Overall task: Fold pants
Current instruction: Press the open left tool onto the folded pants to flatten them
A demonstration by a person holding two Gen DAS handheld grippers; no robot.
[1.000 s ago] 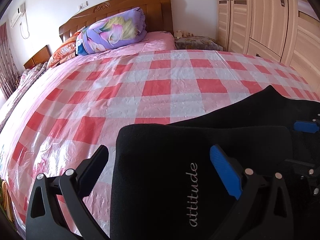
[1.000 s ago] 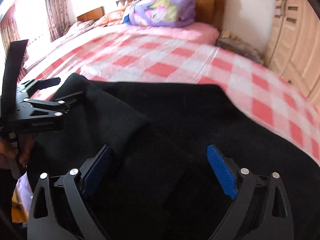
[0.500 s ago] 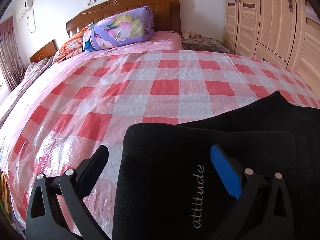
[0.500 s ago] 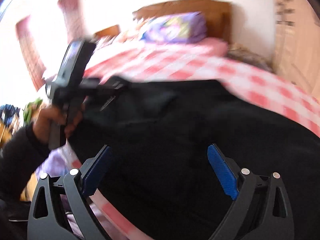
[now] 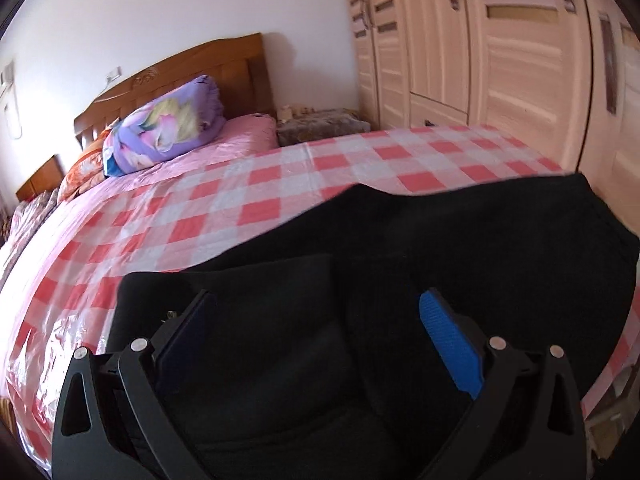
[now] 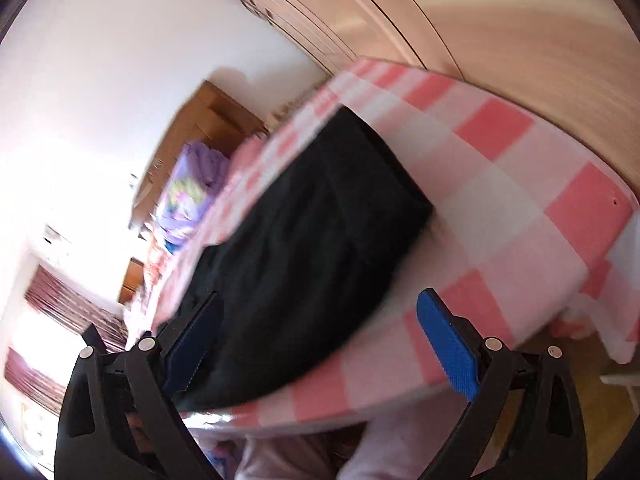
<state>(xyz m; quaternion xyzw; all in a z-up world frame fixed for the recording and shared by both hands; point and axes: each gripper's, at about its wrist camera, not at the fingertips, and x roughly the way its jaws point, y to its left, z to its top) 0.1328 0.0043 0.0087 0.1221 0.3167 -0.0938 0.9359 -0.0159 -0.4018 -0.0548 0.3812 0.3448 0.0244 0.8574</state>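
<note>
Swung right since a second back: both views now take in the far end of the pants, with the "attitude" lettering gone from the left view and the right view rolled hard over and blurred.

Pants [image 5: 460, 248], black, lying along the near edge of the bed [image 5: 280, 184] on the pink-checked cover. Nearer portion doubled over, a folded layer sitting on top in the left view. Far end squared off close to the bed's corner in the right view [image 6: 320, 216], fabric fairly flat, one lengthwise seam showing.

Left gripper [image 5: 316, 328] low over the folded cloth, jaws apart, nothing between the pads, cloth directly beneath. Right gripper [image 6: 320, 332] jaws likewise apart, empty, hanging off the bed edge near the pants' near side; contact with cloth not clear through the blur.

Judged step: moving to the unfolded end to take it up for the next fold. To do well: pinch both layers at the two corners of the far end, lift together, carry level toward the doubled part, lay edges flush, smooth before release. Worth watching: cover looks slick and glossy, so cloth may slide toward the edge if dragged.

Beyond: purple floral bolster [image 5: 168, 124] at the wooden headboard [image 5: 180, 68], small bedside stand [image 5: 320, 124], pale wardrobe doors [image 5: 500, 48] along the right.
</note>
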